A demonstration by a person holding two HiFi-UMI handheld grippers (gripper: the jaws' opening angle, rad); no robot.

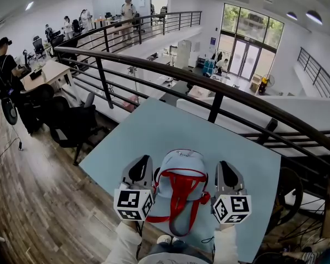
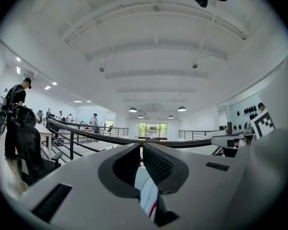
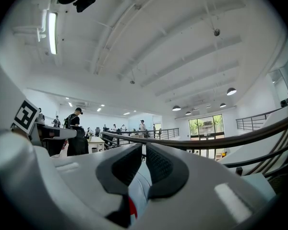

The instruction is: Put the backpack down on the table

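**Backpack** [image 1: 181, 172]: pale blue, with red straps [image 1: 180, 197]. It sits upright at the near edge of the light blue desk [image 1: 154, 128], straight in front of you and between your two tongs. The head view does not settle whether its base rests on the desk.

**Left tongs** [image 1: 143, 163]: pointing level along the bag's left side. Your left gripper view [image 2: 140, 150] shows the jaws pressed together, with pale fabric and a red line [image 2: 148, 195] caught in the slit.

**Right tongs** [image 1: 224, 165]: level along the bag's right side. Your right gripper view [image 3: 144, 150] shows the jaws closed tight on the same pale, red-trimmed fabric [image 3: 138, 186].

**Railing** [image 1: 209, 87]: dark metal, curving past the desk's far edge.
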